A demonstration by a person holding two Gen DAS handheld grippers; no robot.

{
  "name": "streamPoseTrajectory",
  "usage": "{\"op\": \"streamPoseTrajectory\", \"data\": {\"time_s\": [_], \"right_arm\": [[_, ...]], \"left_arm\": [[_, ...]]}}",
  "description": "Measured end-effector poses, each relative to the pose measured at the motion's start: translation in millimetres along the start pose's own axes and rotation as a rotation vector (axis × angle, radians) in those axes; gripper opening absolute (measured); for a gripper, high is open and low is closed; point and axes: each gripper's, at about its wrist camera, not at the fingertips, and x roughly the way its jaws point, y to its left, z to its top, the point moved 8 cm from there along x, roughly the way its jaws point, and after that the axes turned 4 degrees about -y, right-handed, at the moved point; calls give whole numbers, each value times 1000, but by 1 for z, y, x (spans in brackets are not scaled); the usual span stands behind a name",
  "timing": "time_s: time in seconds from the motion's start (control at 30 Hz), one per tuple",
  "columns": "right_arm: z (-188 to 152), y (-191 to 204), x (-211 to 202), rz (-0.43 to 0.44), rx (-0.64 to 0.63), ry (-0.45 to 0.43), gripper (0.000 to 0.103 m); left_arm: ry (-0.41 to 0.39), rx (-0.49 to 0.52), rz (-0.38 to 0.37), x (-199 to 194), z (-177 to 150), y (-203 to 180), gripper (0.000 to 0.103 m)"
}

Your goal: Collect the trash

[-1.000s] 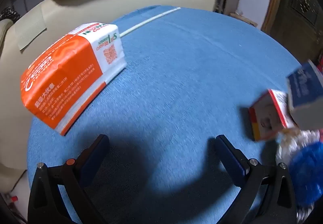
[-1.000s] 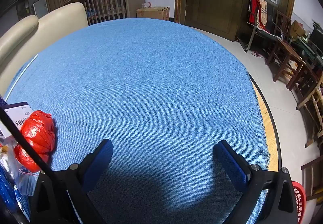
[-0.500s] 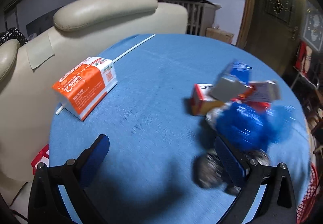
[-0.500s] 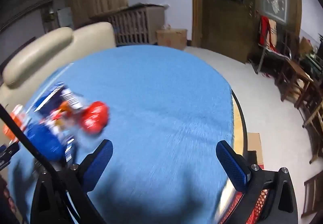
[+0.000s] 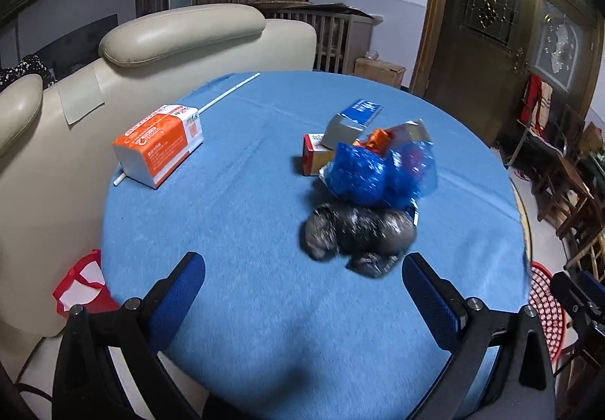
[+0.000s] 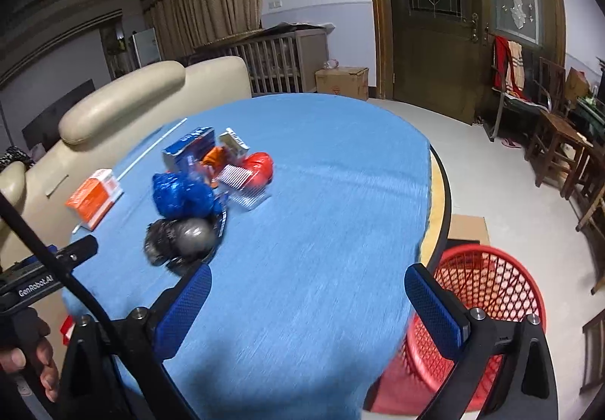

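A heap of trash lies on the round blue table [image 5: 245, 223]: a crumpled black bag [image 5: 355, 234], a blue plastic bag [image 5: 374, 174], small cartons [image 5: 353, 121] and, in the right wrist view, a red bag [image 6: 259, 164]. The same black bag [image 6: 177, 238] and blue bag [image 6: 179, 195] show there too. My left gripper [image 5: 302, 287] is open just short of the black bag, holding nothing. Over the table's near right edge my right gripper [image 6: 308, 301] is open and empty, to the right of the heap.
An orange and white tissue pack [image 5: 160, 143] lies on the table's left with a white stick [image 5: 227, 94] beside it. A red mesh basket [image 6: 487, 291] stands on the floor at the table's right edge. Cream armchairs [image 5: 181, 38] stand behind; wooden chairs [image 6: 559, 140] at far right.
Both grippers have pulled back and risen from close over the cloth. The whole trash heap and the red basket have come into view. Both stay open.
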Motion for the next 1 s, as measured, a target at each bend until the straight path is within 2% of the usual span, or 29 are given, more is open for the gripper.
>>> {"op": "streamPoseTrajectory", "data": {"time_s": [0.33,1.0], "right_arm": [[-21,1,-17,28,43,11,103],[-22,-9,-20,18,78,-7,103]], "left_arm": [[16,31,0,-6,-17,-8,103],[32,64,-4,-5,-27,-13,103]]}}
